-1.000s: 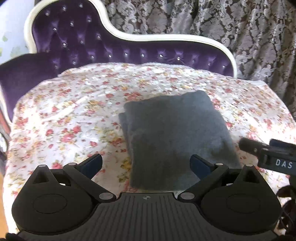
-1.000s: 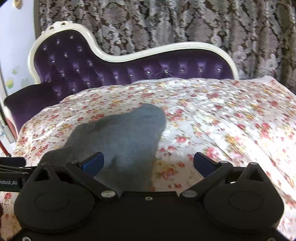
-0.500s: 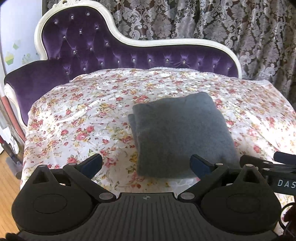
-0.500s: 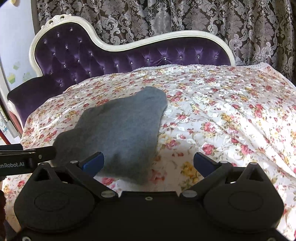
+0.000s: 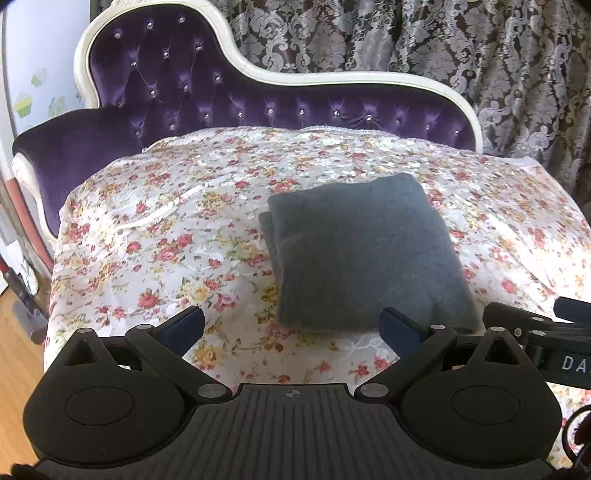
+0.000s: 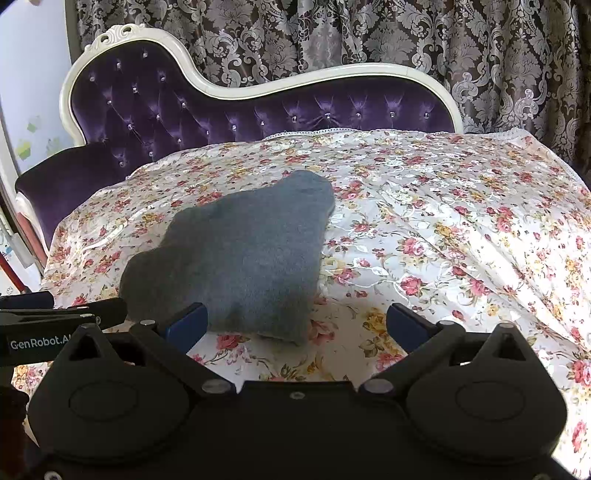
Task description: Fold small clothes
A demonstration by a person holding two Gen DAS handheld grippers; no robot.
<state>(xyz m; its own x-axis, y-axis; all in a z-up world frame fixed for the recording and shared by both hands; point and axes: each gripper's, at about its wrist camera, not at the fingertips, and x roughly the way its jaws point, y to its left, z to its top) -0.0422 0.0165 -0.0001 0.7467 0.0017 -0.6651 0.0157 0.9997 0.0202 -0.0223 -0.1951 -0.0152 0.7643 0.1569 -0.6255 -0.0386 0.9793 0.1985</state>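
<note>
left wrist view shows the folded grey garment (image 5: pixel 369 254) lying square, so i keep both grippers, left gripper (image 5: pixel 293 325) and right gripper (image 6: pixel 297 323), spread wide, clear of it.

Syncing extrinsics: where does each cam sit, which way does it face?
Left wrist: on the left gripper, low at the sofa's front edge, facing the purple backrest; garment ahead-right; own open fingers, right gripper at right edge.
Right wrist: on the right gripper, same heading, further right; garment ahead-left; own open fingers, left gripper at left edge.
Shared: garment, floral cover, backrest, curtain.
</note>
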